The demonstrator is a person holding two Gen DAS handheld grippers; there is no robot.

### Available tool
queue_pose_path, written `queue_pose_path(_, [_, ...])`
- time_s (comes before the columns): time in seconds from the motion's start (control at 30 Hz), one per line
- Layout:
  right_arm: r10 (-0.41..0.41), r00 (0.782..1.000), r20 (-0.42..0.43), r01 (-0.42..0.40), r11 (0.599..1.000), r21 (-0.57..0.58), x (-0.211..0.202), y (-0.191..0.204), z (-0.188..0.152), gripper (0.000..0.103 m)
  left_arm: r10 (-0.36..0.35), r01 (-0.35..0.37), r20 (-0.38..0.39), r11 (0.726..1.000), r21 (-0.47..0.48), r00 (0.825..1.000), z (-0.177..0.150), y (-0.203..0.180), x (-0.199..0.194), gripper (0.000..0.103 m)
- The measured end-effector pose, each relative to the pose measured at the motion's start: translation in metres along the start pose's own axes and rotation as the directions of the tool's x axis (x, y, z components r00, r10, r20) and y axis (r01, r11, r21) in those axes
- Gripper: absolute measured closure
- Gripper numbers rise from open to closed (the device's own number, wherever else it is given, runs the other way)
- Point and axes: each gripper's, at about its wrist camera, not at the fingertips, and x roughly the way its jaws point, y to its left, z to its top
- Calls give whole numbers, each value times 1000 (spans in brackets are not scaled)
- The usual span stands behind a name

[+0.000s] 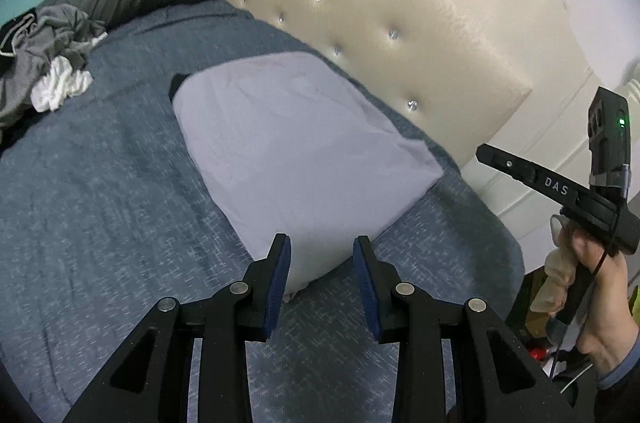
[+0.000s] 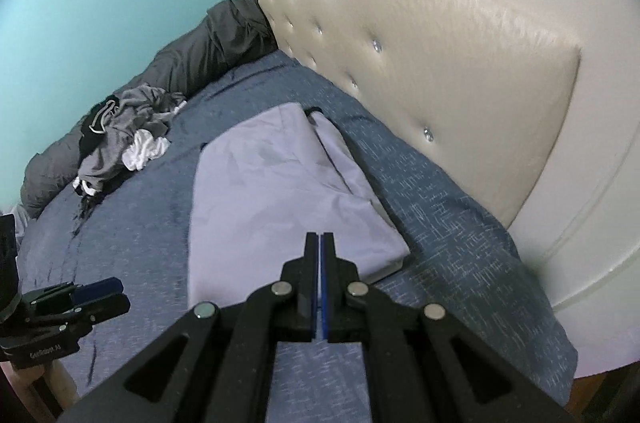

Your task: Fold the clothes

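The pale lilac garment (image 1: 288, 143) lies flat on the blue bed cover (image 1: 100, 203) near the padded headboard (image 1: 400, 23), already doubled into a neat rectangle with a layered edge on the headboard side, which leaves its edges reachable; a heap of crumpled grey and white clothes (image 2: 124, 135) sits well apart by the teal wall. The left claw (image 1: 322, 255) hovers with its jaws wide over the garment's near corner, gripping nothing; the right claw (image 2: 320, 247) is closed tight with no cloth visible between its pads, poised above the near edge. This would fit a piece awaiting another fold or one just finished.

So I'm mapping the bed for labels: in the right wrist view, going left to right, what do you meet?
Left gripper → pile of unfolded clothes → folded lilac garment → cream tufted headboard.
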Motion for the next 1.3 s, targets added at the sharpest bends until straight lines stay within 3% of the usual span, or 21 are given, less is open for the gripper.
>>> queue_pose_path(0.17, [9,999,31,-8,999,-33,-31,22,0,103,14,-14,32,1000,15,999,0,-9,-33,66])
queue_pose_path(0.27, [18,999,49,-16,999,-40,-52,33,-2,101,14,-16,50,1000,24,999,0,-14,-52,58])
queue_pose_path(0.7, [22,993,119,-18,999,-34,-126,67,-24,100,-1,-5,126,999,50,992,-10,-34,-120,48])
queue_pose_path(1.1, [-34,986,163,41,998,-40,-171,86,-43,100,14,-28,183,997,78,983,-24,-43,-168,33])
queue_pose_path(1.3, [-43,982,182,51,998,-44,-193,97,-52,89,26,-45,199,995,90,980,-34,-44,-184,27])
